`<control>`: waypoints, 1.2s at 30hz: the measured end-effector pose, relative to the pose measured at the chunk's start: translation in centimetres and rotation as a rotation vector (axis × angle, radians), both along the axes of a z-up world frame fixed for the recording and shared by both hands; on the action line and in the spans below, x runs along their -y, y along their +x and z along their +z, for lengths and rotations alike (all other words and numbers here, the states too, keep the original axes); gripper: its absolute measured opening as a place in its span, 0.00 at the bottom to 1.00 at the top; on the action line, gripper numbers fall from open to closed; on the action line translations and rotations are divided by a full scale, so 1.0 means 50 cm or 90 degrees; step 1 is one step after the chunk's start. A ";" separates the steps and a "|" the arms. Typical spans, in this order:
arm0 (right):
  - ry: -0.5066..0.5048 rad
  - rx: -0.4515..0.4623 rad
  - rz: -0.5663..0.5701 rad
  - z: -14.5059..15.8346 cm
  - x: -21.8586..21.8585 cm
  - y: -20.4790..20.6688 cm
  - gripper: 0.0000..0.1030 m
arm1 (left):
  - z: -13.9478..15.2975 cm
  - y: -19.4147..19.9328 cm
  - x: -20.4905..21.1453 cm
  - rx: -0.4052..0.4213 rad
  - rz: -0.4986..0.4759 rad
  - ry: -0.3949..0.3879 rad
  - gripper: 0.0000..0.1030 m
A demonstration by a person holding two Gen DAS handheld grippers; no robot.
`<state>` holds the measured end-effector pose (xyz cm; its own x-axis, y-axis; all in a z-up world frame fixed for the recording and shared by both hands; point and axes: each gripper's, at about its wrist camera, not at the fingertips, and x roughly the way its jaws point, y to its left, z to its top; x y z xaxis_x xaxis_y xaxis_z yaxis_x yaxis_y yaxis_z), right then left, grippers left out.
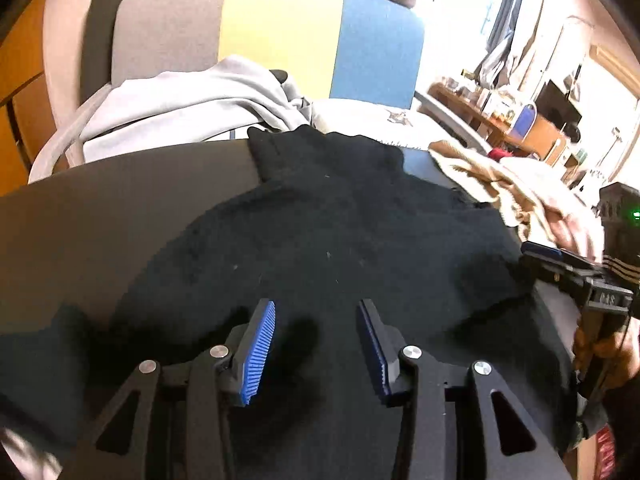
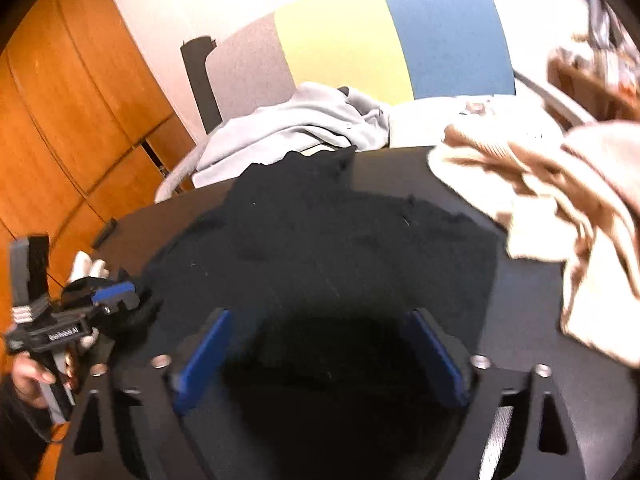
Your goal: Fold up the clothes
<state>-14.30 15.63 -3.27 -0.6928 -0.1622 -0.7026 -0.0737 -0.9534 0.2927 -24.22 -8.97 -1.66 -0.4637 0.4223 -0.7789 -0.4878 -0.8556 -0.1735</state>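
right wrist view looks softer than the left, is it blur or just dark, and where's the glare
Right wrist view: motion-smeared, especially the tan cloth; the black garment loses detail in shadow. Left wrist view: sharper, lint visible on the garment, but the room at right is blown out. Both bend edges fisheye-style.

Matt black knit cloth garment (image 1: 328, 240) lies on a smooth, matt dark tabletop (image 1: 120, 208). Fingers (image 1: 260, 352) carry ribbed blue rubbery pads. Cabinet (image 2: 60, 120) is glossy orange wood.
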 end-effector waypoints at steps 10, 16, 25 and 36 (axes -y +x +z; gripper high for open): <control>0.164 0.065 0.010 -0.094 0.055 -0.039 1.00 | -0.067 0.062 0.062 0.059 0.132 0.068 0.41; 0.156 0.058 0.011 -0.089 0.041 -0.026 1.00 | -0.037 0.072 0.073 0.040 0.121 0.109 0.42; 0.140 0.050 0.012 -0.093 0.046 -0.033 1.00 | -0.086 0.024 0.055 -0.006 0.145 0.069 0.42; 0.010 0.012 0.075 -0.014 0.003 -0.072 0.83 | 0.058 -0.017 0.108 0.012 0.024 0.180 0.42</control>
<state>-17.89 15.48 -3.95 -0.6565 -0.2310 -0.7181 0.0340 -0.9600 0.2778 -25.05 -14.35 1.24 -0.4693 0.6066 -0.6417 -0.4509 -0.7894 -0.4165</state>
